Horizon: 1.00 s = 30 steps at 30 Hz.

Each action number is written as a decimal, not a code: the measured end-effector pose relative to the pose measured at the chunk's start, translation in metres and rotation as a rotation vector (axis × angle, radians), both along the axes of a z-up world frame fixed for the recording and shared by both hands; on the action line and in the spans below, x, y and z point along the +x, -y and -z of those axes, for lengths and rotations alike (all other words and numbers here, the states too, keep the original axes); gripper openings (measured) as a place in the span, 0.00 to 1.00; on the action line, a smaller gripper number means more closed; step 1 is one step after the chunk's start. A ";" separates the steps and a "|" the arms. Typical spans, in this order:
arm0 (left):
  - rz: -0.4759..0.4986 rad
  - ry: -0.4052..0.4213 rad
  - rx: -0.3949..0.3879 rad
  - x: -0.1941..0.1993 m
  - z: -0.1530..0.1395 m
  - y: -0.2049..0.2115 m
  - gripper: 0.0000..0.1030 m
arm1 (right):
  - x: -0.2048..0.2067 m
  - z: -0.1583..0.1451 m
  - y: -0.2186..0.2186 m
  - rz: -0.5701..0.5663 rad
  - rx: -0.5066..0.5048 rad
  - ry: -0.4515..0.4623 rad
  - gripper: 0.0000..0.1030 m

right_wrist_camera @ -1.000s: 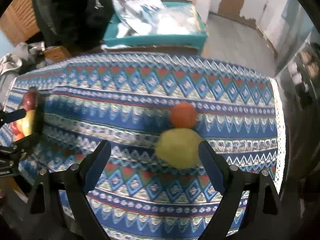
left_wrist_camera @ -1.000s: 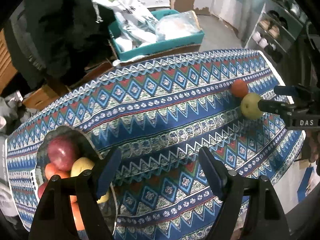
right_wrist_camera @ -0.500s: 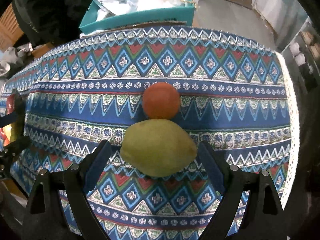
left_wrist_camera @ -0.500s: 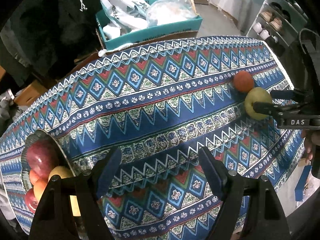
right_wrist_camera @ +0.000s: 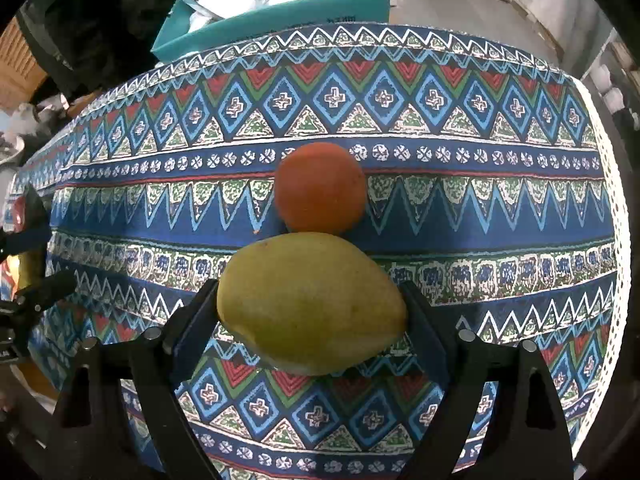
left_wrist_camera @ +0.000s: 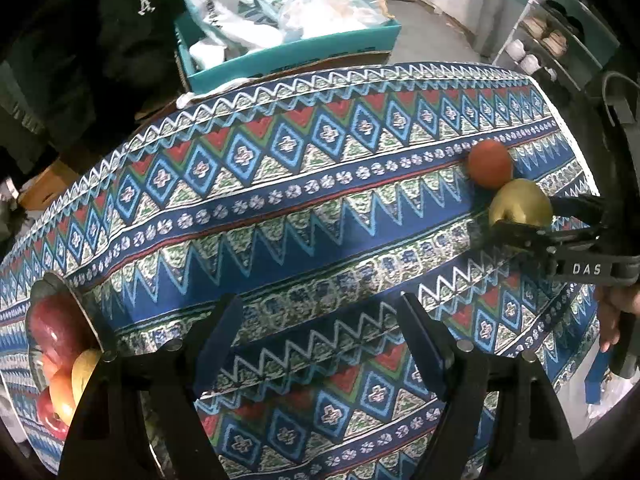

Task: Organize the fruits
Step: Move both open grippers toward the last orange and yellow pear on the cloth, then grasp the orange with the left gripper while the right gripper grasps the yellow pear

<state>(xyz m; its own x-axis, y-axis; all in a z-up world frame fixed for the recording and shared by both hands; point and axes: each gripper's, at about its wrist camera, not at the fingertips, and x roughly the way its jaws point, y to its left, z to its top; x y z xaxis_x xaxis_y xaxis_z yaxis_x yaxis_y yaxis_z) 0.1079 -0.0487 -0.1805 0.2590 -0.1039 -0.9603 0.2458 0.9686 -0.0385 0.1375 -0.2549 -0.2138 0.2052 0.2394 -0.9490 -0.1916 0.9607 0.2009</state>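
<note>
A yellow-green mango (right_wrist_camera: 310, 302) lies on the patterned tablecloth between the fingers of my right gripper (right_wrist_camera: 312, 320), which touch both its sides. An orange fruit (right_wrist_camera: 320, 188) sits just behind it, touching it. In the left wrist view the mango (left_wrist_camera: 520, 202) and the orange fruit (left_wrist_camera: 490, 164) are at the right, with the right gripper (left_wrist_camera: 520, 216) around the mango. My left gripper (left_wrist_camera: 318, 344) is open and empty over the cloth. A bowl (left_wrist_camera: 56, 292) at the left edge holds a red apple (left_wrist_camera: 54, 330) and several other fruits.
A teal box (left_wrist_camera: 296, 52) with white bags stands behind the table. Dark clothing (left_wrist_camera: 80, 48) hangs at the back left. Shelves with cups (left_wrist_camera: 552, 48) are at the back right. The table's right edge (right_wrist_camera: 612, 208) is near the mango.
My right gripper has moved forward onto the mango and closed its fingers against it. My left gripper has lifted and drifted right, so the bowl sits further left in its view.
</note>
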 end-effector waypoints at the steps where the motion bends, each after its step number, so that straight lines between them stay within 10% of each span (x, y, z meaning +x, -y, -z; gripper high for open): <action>1: 0.003 0.000 0.000 0.000 0.000 0.003 0.78 | -0.003 -0.001 0.003 0.004 -0.003 0.000 0.84; 30: -0.013 -0.027 -0.156 0.067 0.010 0.126 0.84 | -0.005 -0.054 0.122 0.221 -0.088 0.151 0.84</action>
<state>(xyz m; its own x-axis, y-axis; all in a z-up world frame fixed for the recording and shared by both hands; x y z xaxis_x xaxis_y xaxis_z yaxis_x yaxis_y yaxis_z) 0.1747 -0.1747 -0.1905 0.2352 -0.2490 -0.9395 0.2303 0.9534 -0.1950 0.1328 -0.3770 -0.1598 0.3843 0.0910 -0.9187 0.0032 0.9950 0.0999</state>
